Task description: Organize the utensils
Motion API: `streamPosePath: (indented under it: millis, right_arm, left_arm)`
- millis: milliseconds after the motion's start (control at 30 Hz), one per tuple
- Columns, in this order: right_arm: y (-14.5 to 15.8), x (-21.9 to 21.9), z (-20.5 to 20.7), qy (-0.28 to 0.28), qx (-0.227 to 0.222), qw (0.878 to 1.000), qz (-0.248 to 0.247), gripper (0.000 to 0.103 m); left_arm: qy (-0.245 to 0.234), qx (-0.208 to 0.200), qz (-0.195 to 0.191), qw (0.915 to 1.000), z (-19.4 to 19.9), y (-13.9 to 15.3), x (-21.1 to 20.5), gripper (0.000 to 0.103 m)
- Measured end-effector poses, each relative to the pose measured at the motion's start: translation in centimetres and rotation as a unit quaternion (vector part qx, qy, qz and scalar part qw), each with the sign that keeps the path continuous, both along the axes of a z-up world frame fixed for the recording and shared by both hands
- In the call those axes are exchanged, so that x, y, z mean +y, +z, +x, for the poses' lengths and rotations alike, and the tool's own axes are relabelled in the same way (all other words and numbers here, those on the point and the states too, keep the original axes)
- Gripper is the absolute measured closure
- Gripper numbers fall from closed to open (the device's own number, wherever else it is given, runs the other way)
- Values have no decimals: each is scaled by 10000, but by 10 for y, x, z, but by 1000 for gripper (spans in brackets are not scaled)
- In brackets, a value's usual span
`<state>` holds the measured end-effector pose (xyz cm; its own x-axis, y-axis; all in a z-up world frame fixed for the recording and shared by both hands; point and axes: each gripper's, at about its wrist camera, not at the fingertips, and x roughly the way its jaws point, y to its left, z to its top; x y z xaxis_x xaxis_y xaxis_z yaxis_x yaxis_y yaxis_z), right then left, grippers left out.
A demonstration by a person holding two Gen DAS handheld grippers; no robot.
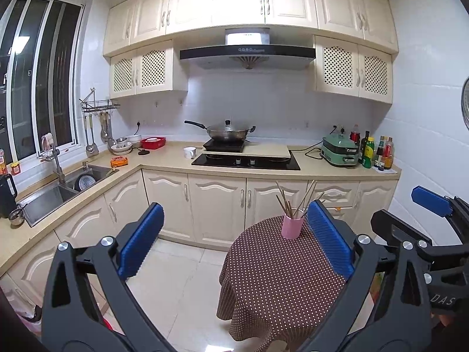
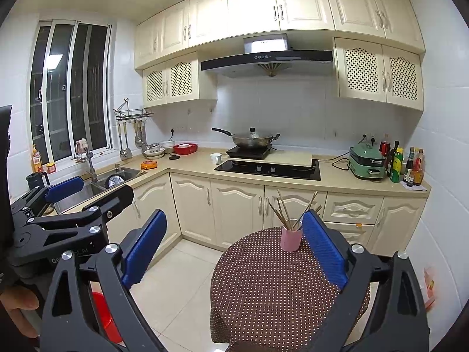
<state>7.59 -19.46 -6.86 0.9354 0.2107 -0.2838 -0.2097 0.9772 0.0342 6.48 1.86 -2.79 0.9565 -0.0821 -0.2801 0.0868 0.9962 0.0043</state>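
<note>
The chopsticks (image 1: 296, 198) are looking light, thin and stiff, likely smooth enough to slip or roll, so pinching one along its bare upper shaft, above the cup rim, is probably going to work best. They are standing as a loose fan of brown sticks, leaning outward in a small pink cup (image 1: 291, 226), which is sitting near the far edge of a round table under a brown polka-dot tablecloth (image 1: 278, 278). Both the left gripper (image 1: 234, 243) and the right gripper (image 2: 234, 249) are hanging well short of the cup, jaws spread wide and gripping nothing.
</note>
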Motion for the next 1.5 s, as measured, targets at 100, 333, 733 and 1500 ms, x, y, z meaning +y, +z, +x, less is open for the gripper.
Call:
streamPosePath:
  millis: [100,333,733,1500]
  right_arm:
    - [0,0,-1,-12,-12,10000,-3,13]
    - [2,-2,-5,-17,-8,10000,1,12]
    - [5,-8,-5,-51,-15,10000,14,11]
    - [5,-8,-2,-30,13,10000,44,10]
  left_arm:
    - [5,-23,10,10000,-2,1,-2,6]
    - [12,-53,36,10000,-5,1,-2,6]
    - [-5,-109,68,9999,-7,2,-4,6]
    - [16,-117,109,9999,-4,5,-4,6]
